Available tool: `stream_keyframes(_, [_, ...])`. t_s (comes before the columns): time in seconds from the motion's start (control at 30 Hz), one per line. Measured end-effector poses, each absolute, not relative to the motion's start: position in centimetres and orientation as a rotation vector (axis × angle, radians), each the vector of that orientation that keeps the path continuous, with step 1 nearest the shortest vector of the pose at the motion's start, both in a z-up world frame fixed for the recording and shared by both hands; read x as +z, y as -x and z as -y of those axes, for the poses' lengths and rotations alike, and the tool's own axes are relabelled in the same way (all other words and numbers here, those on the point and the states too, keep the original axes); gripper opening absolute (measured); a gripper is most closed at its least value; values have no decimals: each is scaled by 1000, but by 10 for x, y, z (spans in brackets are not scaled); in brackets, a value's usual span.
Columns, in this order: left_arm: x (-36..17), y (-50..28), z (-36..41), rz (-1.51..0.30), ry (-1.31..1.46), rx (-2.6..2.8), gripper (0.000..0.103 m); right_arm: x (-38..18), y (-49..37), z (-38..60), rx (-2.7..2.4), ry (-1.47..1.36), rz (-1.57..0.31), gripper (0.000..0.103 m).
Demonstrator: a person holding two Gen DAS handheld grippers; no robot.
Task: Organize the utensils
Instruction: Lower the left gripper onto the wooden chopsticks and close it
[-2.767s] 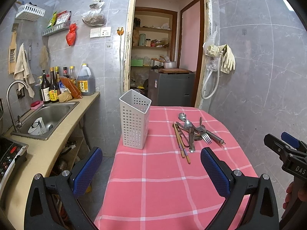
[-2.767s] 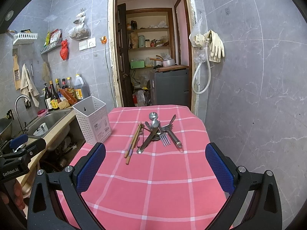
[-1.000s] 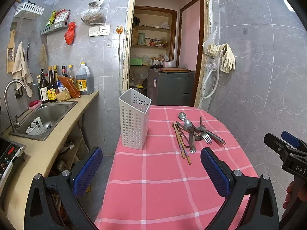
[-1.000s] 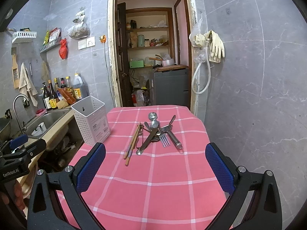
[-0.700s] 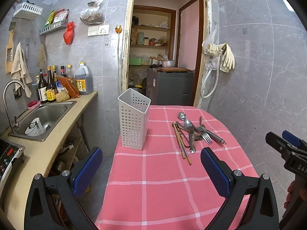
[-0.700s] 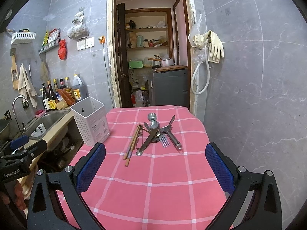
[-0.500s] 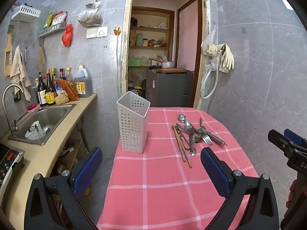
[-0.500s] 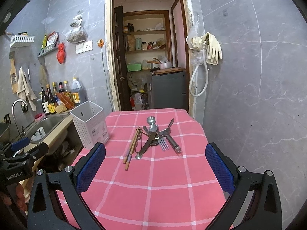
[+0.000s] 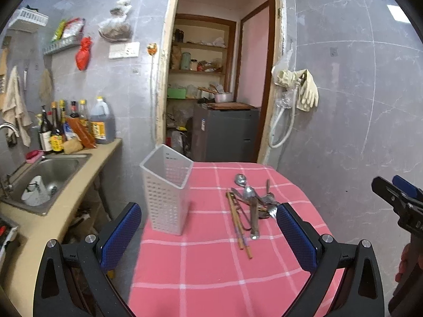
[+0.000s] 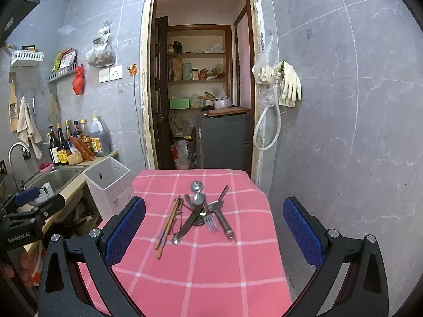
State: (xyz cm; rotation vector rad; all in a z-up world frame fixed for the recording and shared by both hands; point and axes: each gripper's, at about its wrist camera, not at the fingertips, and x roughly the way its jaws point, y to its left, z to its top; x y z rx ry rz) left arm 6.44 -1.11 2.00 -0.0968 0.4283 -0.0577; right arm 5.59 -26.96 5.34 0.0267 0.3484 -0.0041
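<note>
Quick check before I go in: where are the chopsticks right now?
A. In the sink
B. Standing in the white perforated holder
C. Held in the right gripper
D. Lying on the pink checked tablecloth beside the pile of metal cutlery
D: the chopsticks lie flat on the pink checked tablecloth, left of the metal cutlery pile; the white perforated holder shows nothing inside.
</note>
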Motion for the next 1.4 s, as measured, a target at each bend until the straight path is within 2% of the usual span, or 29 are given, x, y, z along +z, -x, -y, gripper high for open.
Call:
stream_keyframes(0.17, [10,-98,30,-484,125,-114,103,56,-95,292,54,-39,-372,102])
stream_keyframes(0.37, [-8,-143,55,-540,150,-162,101,37,-164,316,144,-7,-497,102])
stream_keyframes(0.47, [-19,-172,70,-574,139,-169,94,19,-194,326,180,1,-549,102])
stream_keyframes(0.63, [-44,-221,82,-640,139,-170,75,-12,-246,337,221,-40,-631,100])
stream_keyframes(0.7, [-55,-239,84,-676,139,-168,67,-29,-271,338,261,-66,-681,90])
stream_keyframes(0.77, [-69,-261,85,-724,147,-154,62,-45,-292,336,288,-76,-729,65])
stream_keyframes(0.83, [-83,-277,83,-775,171,-124,56,-65,-318,333,323,-100,-798,53])
stream_keyframes(0.97, [-107,-304,81,-862,191,-74,45,-98,-348,320,367,-93,-875,38])
stream_keyframes(1.1, [-125,-326,80,-946,206,-69,31,-129,-380,306,410,-119,-970,33])
stream_keyframes(1.3, [-140,-345,77,-1053,234,-117,26,-159,-417,294,426,-146,-1101,29])
stream_keyframes(1.4, [-146,-351,78,-1098,254,-155,23,-169,-426,289,439,-160,-1142,24])
